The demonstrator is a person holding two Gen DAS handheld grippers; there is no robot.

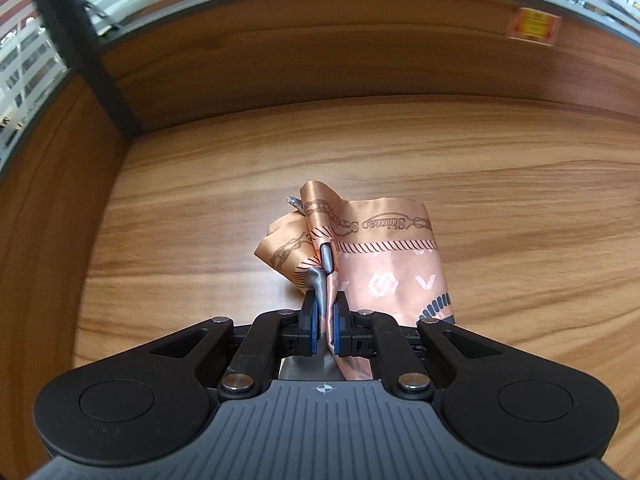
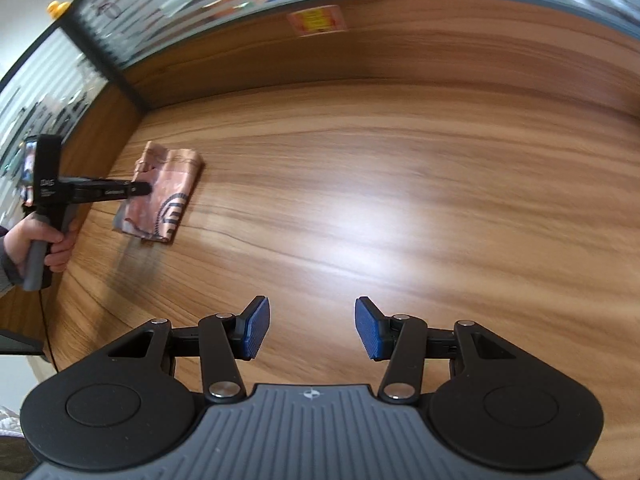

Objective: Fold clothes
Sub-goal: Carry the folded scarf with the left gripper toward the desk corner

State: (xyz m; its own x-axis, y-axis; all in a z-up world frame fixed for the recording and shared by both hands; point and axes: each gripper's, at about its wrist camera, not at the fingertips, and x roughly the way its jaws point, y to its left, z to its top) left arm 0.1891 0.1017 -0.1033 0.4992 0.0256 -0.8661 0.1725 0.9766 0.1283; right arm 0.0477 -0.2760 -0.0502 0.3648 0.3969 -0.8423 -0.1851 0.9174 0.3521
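A pink satin cloth (image 1: 384, 256) with dark rope print and grey edging lies bunched and partly folded on the wooden table (image 1: 520, 208). My left gripper (image 1: 325, 320) is shut on a fold of this cloth, which runs back between the blue pads. In the right wrist view the same cloth (image 2: 168, 188) lies at the far left of the table, with the left gripper (image 2: 140, 190) reaching over it from the left in a person's hand. My right gripper (image 2: 312, 328) is open and empty, well to the right of the cloth, above bare wood.
The table (image 2: 400, 200) is bounded by a wooden back panel (image 1: 360, 60) and a wooden side panel (image 1: 52, 200) on the left, meeting in a corner. An orange sticker (image 1: 534, 26) is on the back panel. Frosted glass runs above the panels.
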